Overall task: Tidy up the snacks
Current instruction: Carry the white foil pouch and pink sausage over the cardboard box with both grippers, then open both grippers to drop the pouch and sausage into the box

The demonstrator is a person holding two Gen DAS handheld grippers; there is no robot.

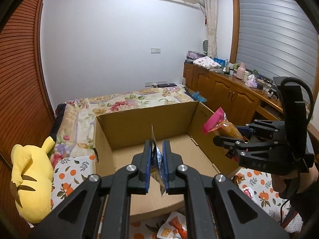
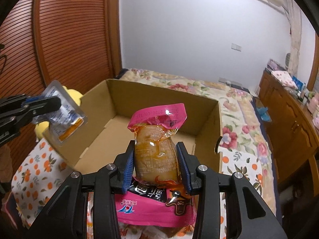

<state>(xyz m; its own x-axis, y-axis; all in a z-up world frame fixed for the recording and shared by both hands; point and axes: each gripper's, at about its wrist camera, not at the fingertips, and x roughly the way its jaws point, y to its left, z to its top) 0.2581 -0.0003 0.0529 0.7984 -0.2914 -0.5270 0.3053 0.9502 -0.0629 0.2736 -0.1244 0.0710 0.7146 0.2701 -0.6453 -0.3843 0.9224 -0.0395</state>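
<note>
Both grippers carry snacks toward an open cardboard box (image 2: 199,107) at frame centre, apparently to drop them inside. The left gripper (image 1: 156,159) is pinched tight on a thin blue-and-silver packet (image 1: 157,155), held edge-on with its long axis pointing away from the camera. The right gripper (image 2: 156,159) clamps a plump pink-topped pouch (image 2: 157,139) standing upright, its sealed end upward.

Left gripper (image 1: 157,159) angled downward, jaws clamped nearly together. Right gripper (image 2: 157,159) angled downward, jaws partly apart, gripping
</note>
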